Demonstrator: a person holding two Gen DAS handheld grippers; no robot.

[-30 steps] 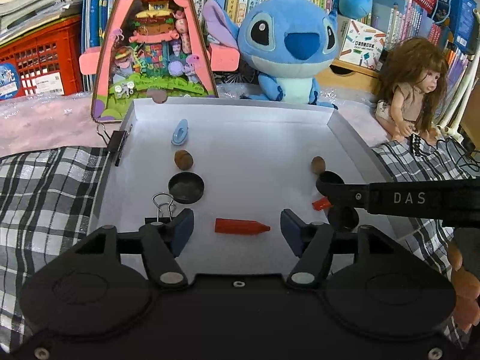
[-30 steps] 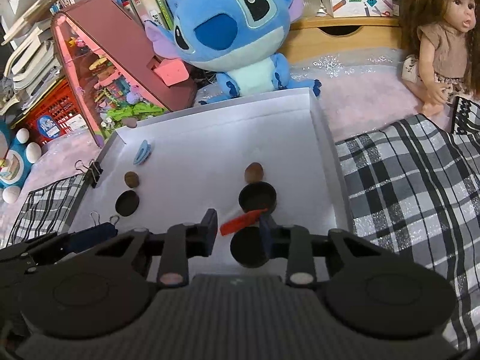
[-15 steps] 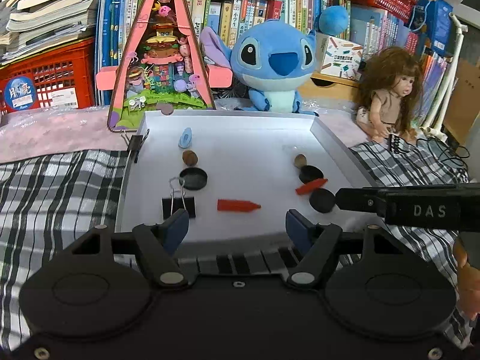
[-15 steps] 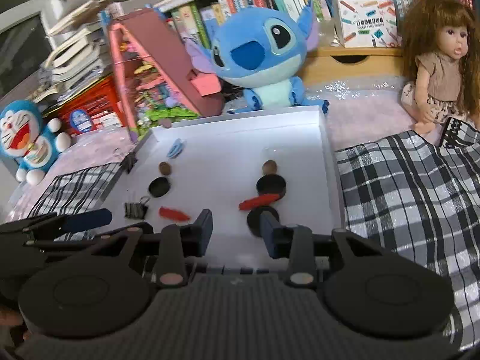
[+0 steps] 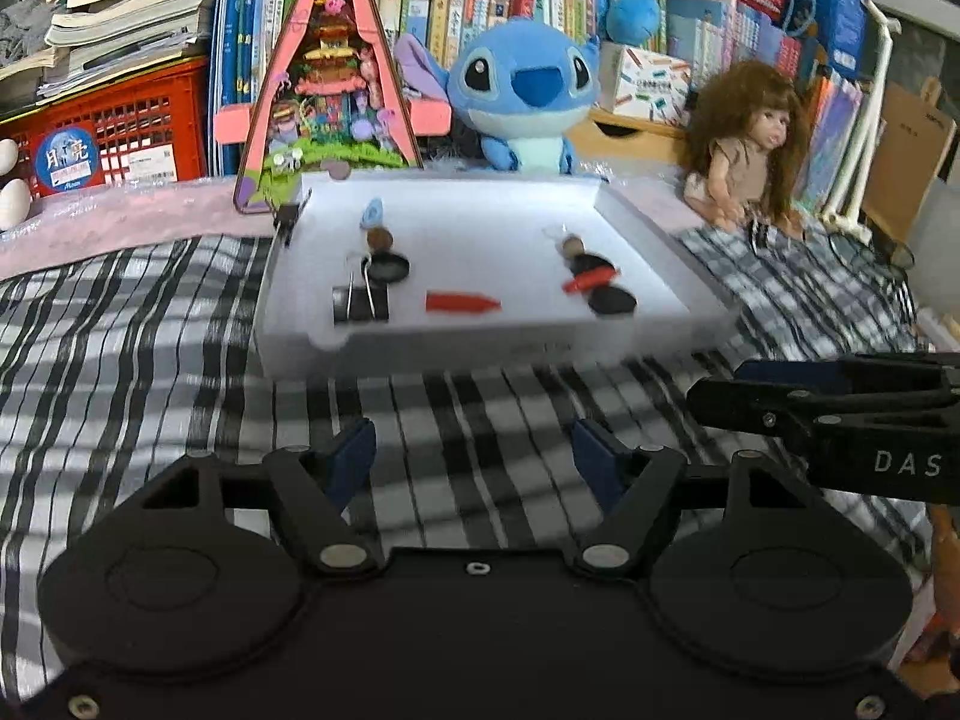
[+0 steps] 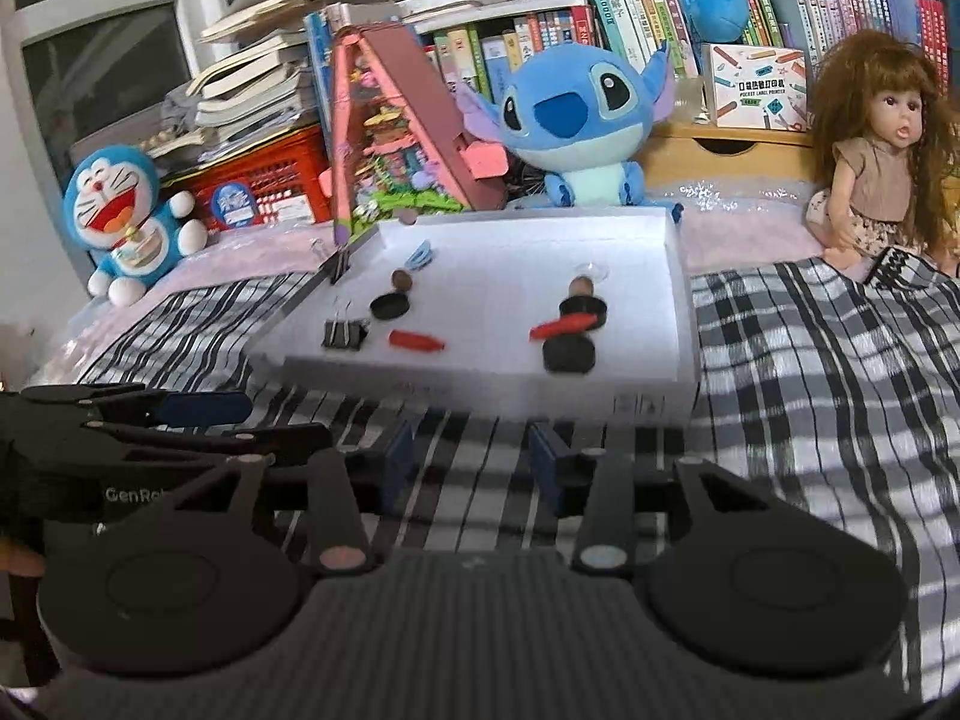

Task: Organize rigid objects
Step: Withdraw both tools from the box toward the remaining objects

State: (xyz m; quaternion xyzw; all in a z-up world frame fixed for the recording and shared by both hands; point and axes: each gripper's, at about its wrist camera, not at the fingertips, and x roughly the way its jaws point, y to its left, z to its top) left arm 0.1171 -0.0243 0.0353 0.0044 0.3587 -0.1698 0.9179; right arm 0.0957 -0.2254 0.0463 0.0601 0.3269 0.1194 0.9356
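binder clip (image 5: 359, 303) left of crayon (image 5: 461, 303) in tray (image 5: 492, 354)

White letters "DAS" stand on the black arm of the right gripper (image 5: 780, 396), seen from the left wrist view. "GenRo", cut off, stands on the black arm of the left gripper (image 6: 270, 420). The white cardboard box with coloured pencils (image 6: 755, 87) reads "POCKET LABEL PRINTER". Round blue sticker on the red plastic crate (image 5: 138, 132): Chinese characters "月亮".
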